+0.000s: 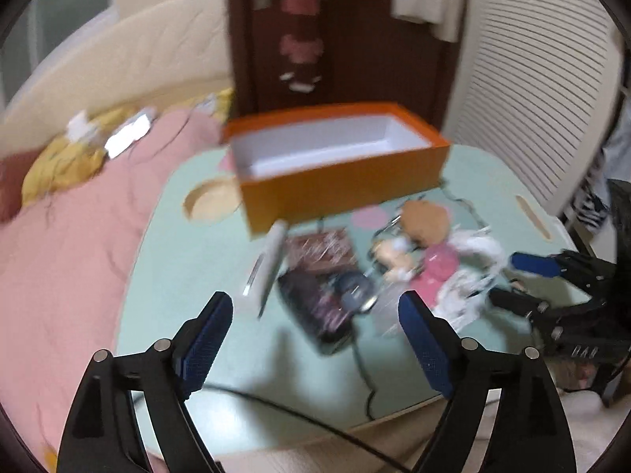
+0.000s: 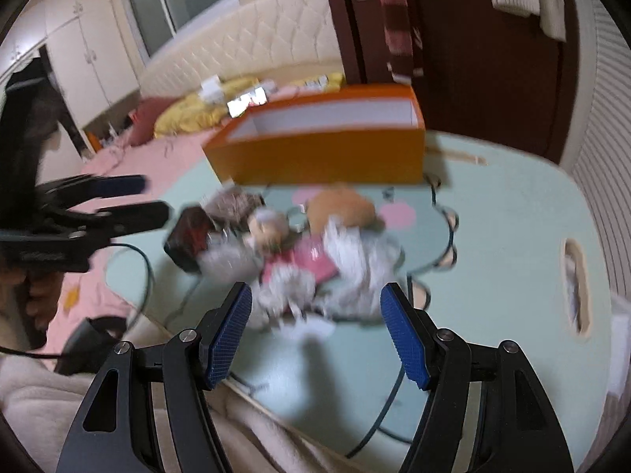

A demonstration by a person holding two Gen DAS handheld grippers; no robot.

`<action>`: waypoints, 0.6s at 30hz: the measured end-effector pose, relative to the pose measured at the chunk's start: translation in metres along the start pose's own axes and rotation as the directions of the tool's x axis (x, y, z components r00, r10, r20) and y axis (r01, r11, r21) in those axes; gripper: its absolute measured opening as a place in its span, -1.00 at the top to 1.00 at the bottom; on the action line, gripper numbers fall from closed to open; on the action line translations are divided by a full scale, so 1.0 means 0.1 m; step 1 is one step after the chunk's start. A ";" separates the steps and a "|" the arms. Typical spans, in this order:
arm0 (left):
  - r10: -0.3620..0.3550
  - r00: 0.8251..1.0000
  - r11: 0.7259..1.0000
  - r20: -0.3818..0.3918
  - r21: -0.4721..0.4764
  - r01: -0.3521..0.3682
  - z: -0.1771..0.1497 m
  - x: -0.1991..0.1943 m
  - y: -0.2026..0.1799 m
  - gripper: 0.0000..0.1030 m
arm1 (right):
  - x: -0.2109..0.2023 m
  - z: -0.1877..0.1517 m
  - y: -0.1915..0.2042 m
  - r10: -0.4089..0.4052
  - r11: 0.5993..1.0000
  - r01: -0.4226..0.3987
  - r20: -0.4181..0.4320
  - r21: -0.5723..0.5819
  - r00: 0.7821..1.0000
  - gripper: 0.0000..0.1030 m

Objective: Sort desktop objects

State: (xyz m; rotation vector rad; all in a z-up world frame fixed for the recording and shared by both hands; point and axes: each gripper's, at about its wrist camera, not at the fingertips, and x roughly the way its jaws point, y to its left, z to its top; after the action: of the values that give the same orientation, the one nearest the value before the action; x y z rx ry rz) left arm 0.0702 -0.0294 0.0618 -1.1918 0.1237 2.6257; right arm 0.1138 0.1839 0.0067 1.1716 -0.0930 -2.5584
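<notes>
Through the left wrist camera I saw my left gripper (image 1: 315, 339) released, its blue pads spread wide and holding nothing, hovering over the near edge of the pale green surface (image 1: 189, 276). Straight ahead of it lay a blurred clutter: a white flat object (image 1: 266, 264) ahead of the left finger, a dark packet (image 1: 319, 276) between the fingers' line, and a doll (image 1: 430, 252) with brown hair and a pink dress ahead of the right finger. Beyond them, farther from the gripper, stood an orange box (image 1: 339, 185), open at the top with a white inside. My right gripper (image 1: 524, 280) reached in from the right, close by the doll. A pink bed (image 1: 71, 260) spread to the left. Through the right wrist camera I saw my right gripper (image 2: 317, 333) also released, pads apart and empty, with the doll (image 2: 311, 256) just ahead between the fingers' line and the dark packet (image 2: 189, 240) ahead to the left. The orange box (image 2: 323, 149) stood beyond the doll. My left gripper (image 2: 130, 201) showed at the far left, its fingers apart.
</notes>
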 end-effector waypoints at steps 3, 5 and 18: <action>0.013 0.999 0.998 -0.049 -0.054 -0.016 -0.15 0.19 0.03 -0.66 | 0.08 -0.02 -0.08 -0.091 0.995 0.093 -0.042 0.026 0.995 -0.33; 0.045 0.998 0.998 -0.043 -0.048 -0.047 -0.19 0.27 0.02 -0.66 | 0.13 -0.05 -0.12 -0.141 0.989 0.144 -0.086 0.036 0.986 -0.33; 0.127 0.990 0.989 -0.059 -0.066 -0.131 -0.27 0.49 0.05 -1.00 | 0.26 -0.11 -0.02 -0.231 0.973 0.229 -0.108 -0.035 0.967 -0.72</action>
State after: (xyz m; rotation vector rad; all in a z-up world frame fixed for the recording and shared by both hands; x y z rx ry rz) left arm 0.0579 -0.0299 0.0072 -1.3216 0.1243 2.7292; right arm 0.1062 0.1782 -0.0197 1.3866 0.1040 -2.6747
